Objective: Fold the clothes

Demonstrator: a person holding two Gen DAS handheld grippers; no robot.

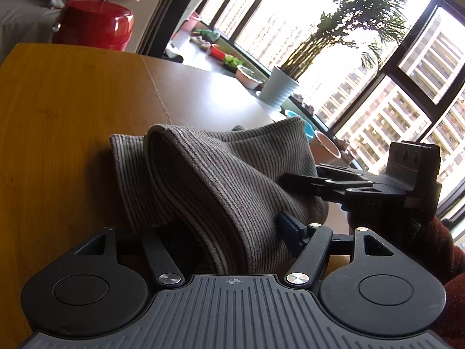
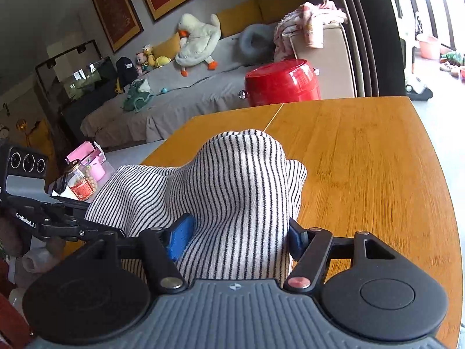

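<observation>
1. Left wrist view: the left claw is closed onto a bunched fold of the striped garment, with cloth filling the gap between its fingers; one blue pad shows at the right side, the other is hidden under the cloth.
2. The garment is lifted into a hump above the wooden bench, near the bench edge closest to the camera, and its far part sags down to the bench top.
3. The right claw reaches in from the right side of this view and its tips meet the same garment.
4. Right wrist view: the right claw grips the striped garment between both blue pads, the cloth rising as a rounded peak just ahead of it.
5. The left claw enters from the left and touches the garment's lower left part.
6. A red tub stands beyond the bench's far edge, and a sofa with a plush goose lies behind it.
7. A potted plant stands by the window past the bench's far right edge in the left wrist view.
</observation>
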